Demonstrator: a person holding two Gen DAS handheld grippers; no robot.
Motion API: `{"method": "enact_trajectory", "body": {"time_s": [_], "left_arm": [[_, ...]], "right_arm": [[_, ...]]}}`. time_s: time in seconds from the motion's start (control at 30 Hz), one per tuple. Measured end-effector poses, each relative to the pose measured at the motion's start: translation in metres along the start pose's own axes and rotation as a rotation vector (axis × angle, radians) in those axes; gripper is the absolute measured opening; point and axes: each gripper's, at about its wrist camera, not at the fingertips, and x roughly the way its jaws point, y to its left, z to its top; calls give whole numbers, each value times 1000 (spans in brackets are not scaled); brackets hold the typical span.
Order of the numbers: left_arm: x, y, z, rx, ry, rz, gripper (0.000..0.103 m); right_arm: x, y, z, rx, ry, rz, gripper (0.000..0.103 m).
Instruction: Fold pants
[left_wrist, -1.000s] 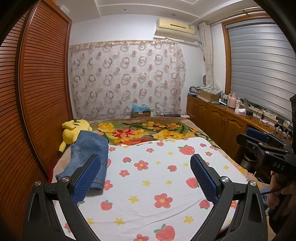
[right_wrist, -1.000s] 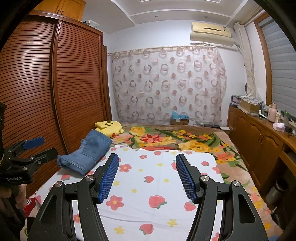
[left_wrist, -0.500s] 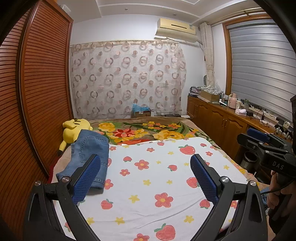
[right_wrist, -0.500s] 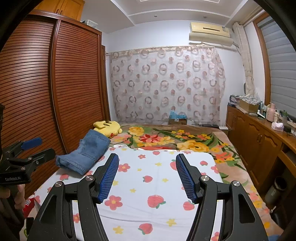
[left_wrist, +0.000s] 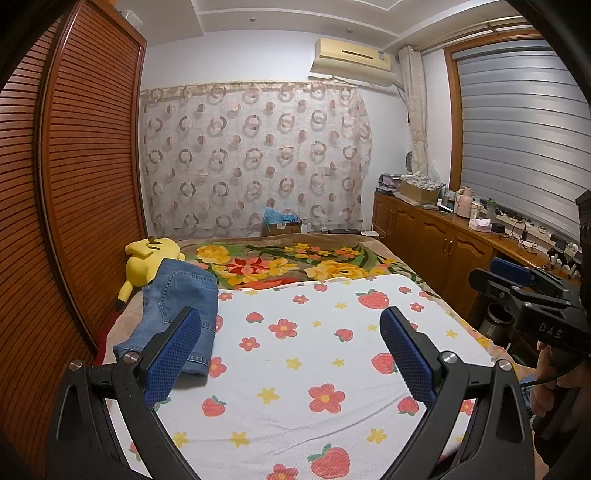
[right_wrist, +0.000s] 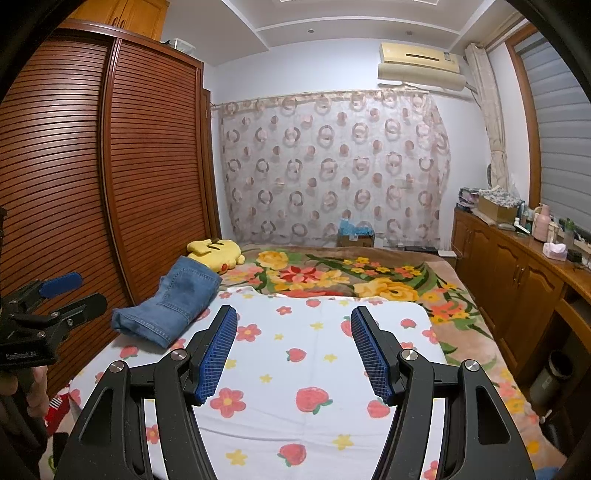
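Observation:
Blue denim pants (left_wrist: 177, 306) lie folded into a compact bundle on the left side of the bed, seen also as pants (right_wrist: 173, 302) in the right wrist view. My left gripper (left_wrist: 291, 325) hovers open above the white strawberry-print sheet (left_wrist: 314, 354), its left finger overlapping the pants' near edge in the picture, nothing between the pads. My right gripper (right_wrist: 293, 325) is open too, over the sheet (right_wrist: 317, 369) to the right of the pants and apart from them. Each gripper shows at the edge of the other's view.
A yellow plush toy (left_wrist: 147, 262) lies behind the pants by the slatted wooden wardrobe (left_wrist: 66, 184). A floral blanket (left_wrist: 288, 262) covers the far half of the bed. Wooden cabinets (left_wrist: 443, 251) with clutter line the right wall. A small bin (right_wrist: 550, 376) stands beside the bed.

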Motion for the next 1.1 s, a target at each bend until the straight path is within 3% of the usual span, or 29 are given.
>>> {"method": "enact_trajectory", "body": {"time_s": [1.1], "left_arm": [[0, 1, -3, -2, -3, -2, 98]], "right_arm": [[-2, -5, 2, -2, 0, 1, 66]]}}
